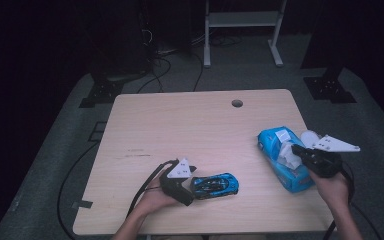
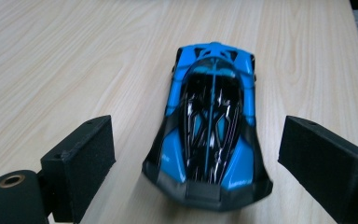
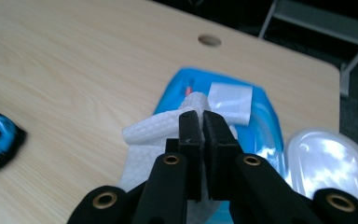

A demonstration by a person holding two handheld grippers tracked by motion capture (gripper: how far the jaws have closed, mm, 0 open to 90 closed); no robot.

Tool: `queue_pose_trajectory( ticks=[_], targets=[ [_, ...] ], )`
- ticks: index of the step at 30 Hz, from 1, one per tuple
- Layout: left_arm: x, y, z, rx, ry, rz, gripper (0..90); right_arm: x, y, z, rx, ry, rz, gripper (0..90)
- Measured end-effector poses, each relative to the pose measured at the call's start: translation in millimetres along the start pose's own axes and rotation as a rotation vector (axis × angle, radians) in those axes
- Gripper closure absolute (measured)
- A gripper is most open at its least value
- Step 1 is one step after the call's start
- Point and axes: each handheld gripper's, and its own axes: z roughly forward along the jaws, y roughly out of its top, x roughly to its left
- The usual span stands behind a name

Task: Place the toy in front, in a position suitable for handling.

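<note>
Wipe, white, sits pinched between my right gripper jaws, poking from the blue pack at the table's right edge. I should draw it straight up, slowly, so the pack stays put. My left gripper jaws stand spread either side of the toy car, not touching it. How much wipe remains folded inside the pack is hidden.
</note>
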Motion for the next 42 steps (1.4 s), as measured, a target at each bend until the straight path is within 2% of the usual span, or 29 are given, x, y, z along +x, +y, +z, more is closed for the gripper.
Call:
queue_pose_trajectory(
  ticks=[4,8,10,14,18,20,23,28,31,36,42],
  targets=[
    [0.7,-5.8,0.0,0.003,0.01,-0.012,9.7,13.1,14.9,-17.5,-0.066,0.046,-0.022,86.1],
    [0.0,-6.1,0.7,-0.008,0.012,-0.019,9.7,40.6,24.8,-23.5,-0.103,0.144,-0.062,86.0],
    [-1.1,-5.4,1.4,-0.01,0.012,-0.015,9.8,58.1,26.1,-19.2,-0.101,0.194,-0.094,86.0],
    [-3.8,-5.1,4.2,-0.006,0.003,0.001,9.7,93.5,24.7,-1.1,-0.071,0.331,-0.126,85.9],
    [-6.0,-4.9,4.4,-0.006,-0.004,0.01,9.6,120.1,25.7,14.6,-0.037,0.494,-0.115,85.8],
    [-6.6,-5.0,4.3,-0.009,-0.005,0.009,9.6,128.6,27.0,20.6,-0.015,0.548,-0.114,85.7],
    [-7.1,-5.0,4.8,-0.013,-0.009,0.005,9.6,133.8,25.7,33.0,0.04,0.565,-0.12,85.7],
    [-8.1,-4.5,6.1,-0.006,-0.012,0.016,9.6,138.4,16.5,61.0,0.129,0.524,-0.17,85.2],
    [-9.0,-5.0,7.1,0.003,-0.009,0.016,9.6,143.1,13.0,72.6,0.157,0.498,-0.209,82.8],
    [-9.2,-6.1,7.5,0.011,-0.005,0.021,9.6,146.6,6.3,87.6,0.177,0.464,-0.249,66.0],
    [-8.6,-7.7,8.5,0.025,0.003,0.023,9.6,142.9,0.2,96.5,0.22,0.49,-0.219,51.7]
  ],
)
